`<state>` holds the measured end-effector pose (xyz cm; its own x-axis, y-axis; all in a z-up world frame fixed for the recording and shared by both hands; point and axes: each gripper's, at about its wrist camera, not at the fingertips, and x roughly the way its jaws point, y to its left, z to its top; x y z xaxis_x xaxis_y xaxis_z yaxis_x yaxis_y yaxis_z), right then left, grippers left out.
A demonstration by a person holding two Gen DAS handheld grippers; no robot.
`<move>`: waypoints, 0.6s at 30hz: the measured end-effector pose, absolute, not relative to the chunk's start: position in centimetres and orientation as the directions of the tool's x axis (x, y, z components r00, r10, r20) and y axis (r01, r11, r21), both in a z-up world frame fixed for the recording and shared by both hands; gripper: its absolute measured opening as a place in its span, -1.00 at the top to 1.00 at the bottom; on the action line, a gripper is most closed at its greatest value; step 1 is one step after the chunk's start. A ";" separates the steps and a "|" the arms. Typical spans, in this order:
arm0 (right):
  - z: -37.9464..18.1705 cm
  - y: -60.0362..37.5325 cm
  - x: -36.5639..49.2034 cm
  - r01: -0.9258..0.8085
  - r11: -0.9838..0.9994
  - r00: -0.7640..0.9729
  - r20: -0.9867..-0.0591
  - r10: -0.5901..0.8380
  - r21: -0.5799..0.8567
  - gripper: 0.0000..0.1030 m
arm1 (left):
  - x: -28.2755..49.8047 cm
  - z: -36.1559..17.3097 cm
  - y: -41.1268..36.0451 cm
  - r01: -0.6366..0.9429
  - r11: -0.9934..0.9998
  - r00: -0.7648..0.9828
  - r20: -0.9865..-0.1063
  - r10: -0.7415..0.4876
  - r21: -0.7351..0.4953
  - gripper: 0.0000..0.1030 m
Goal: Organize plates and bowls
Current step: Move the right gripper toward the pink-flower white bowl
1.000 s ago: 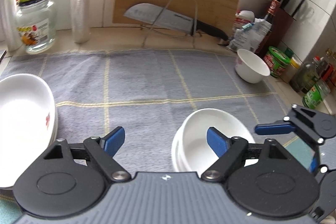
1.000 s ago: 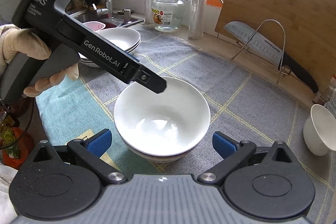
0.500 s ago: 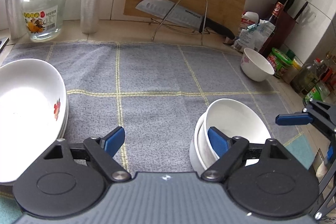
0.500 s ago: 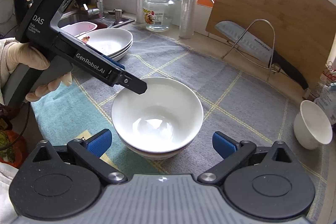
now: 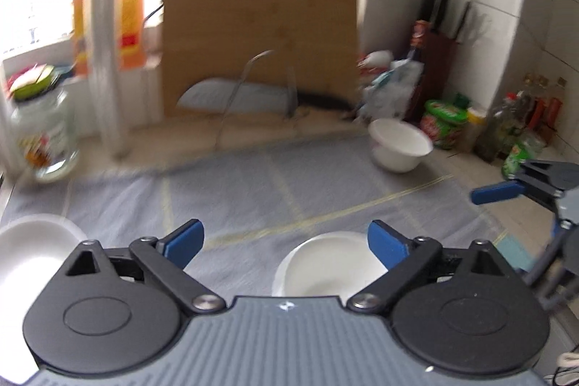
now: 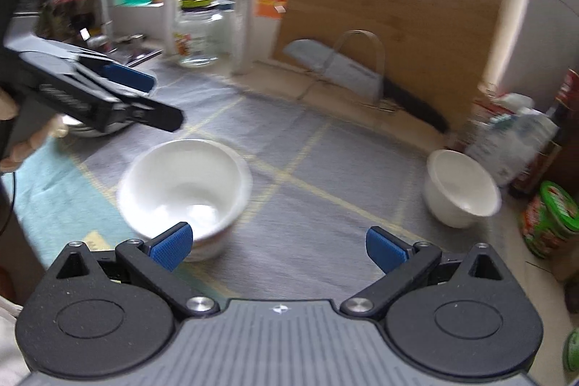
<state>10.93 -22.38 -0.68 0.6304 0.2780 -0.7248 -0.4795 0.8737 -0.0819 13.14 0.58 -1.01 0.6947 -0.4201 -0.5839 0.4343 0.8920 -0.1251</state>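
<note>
The lone small bowl (image 6: 461, 192) lay at two o'clock from the right gripper (image 6: 278, 246), nearer it than the left gripper (image 5: 286, 243); both jaws wide, empty.

Stacked bowls (image 6: 184, 183): white glazed ceramic, glossy, with light glare on the inner base. Small bowl (image 6: 459, 192) at 3 o'clock of the stack: same white glossy ceramic. Mat (image 6: 307, 169): grey woven cloth with yellow grid lines, matt, slightly napped. Cutting board (image 6: 383, 24) at 12 o'clock: pale wood, smooth, matt. Wire rack (image 6: 358, 60): bare bright metal. Knife (image 6: 340, 66): dull grey metal blade, black handle. Jar (image 6: 199, 35): clear glass. Right gripper (image 6: 277, 243): matt black plastic arms, ribbed grey housing, blue textured pads (image 6: 170, 245).
</note>
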 end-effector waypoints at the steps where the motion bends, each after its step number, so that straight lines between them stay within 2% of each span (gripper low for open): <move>1: -0.5 -23.4 11.3 -0.470 0.879 0.637 -0.721 0.273 -0.083 -1.00 | 13.0 -0.7 -0.4 0.439 0.891 0.703 -0.573 -0.422 -0.118 -0.91; 12: -0.6 -36.1 18.0 -0.346 0.935 0.656 -0.733 0.181 -0.078 -1.00 | 14.2 -1.5 -12.8 0.448 0.887 0.714 -0.554 -0.428 -0.109 -0.95; 18: -1.0 -40.6 22.3 -0.324 0.946 0.648 -0.730 0.219 -0.004 -1.00 | 15.5 -3.7 -18.7 0.427 0.902 0.734 -0.559 -0.386 -0.063 -0.95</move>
